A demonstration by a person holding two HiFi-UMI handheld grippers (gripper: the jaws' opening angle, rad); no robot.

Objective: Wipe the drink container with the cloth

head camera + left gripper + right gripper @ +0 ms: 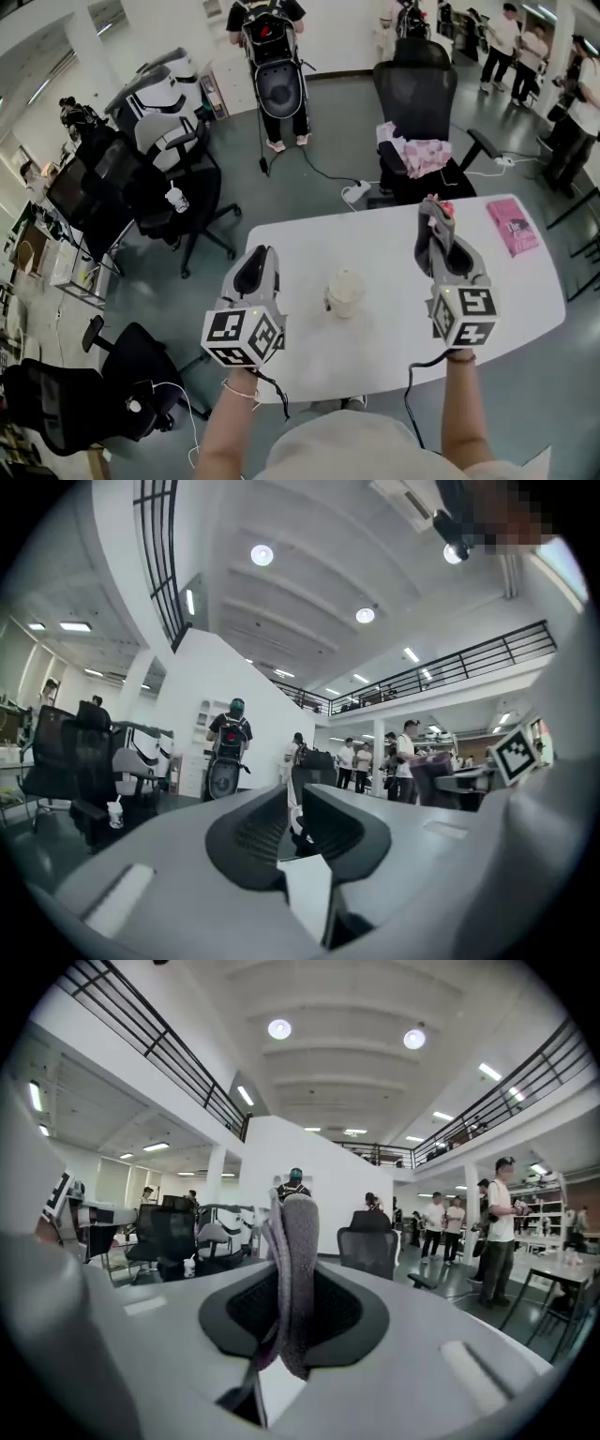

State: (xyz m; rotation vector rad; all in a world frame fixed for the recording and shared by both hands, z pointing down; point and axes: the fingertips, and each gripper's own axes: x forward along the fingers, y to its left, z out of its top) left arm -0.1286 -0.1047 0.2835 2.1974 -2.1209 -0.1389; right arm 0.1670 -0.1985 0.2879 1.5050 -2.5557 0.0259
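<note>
Grey fuzzy cloth [295, 1269] in right gripper [434, 225]; squat cream container [344, 292]

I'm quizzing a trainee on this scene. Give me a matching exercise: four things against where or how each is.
1 cloth
2 drink container
3 pink packet
4 left gripper

A middle of the table
B empty
C held in the right gripper
D table's right end

Pairs: 1-C, 2-A, 3-D, 4-B

Ceiling lights [278, 1028] are shining above white walls [202, 677]. Black chairs [417, 89] are standing on the grey floor [281, 202] round a white table [375, 244], and a railed balcony [469, 667] is running along overhead.
</note>
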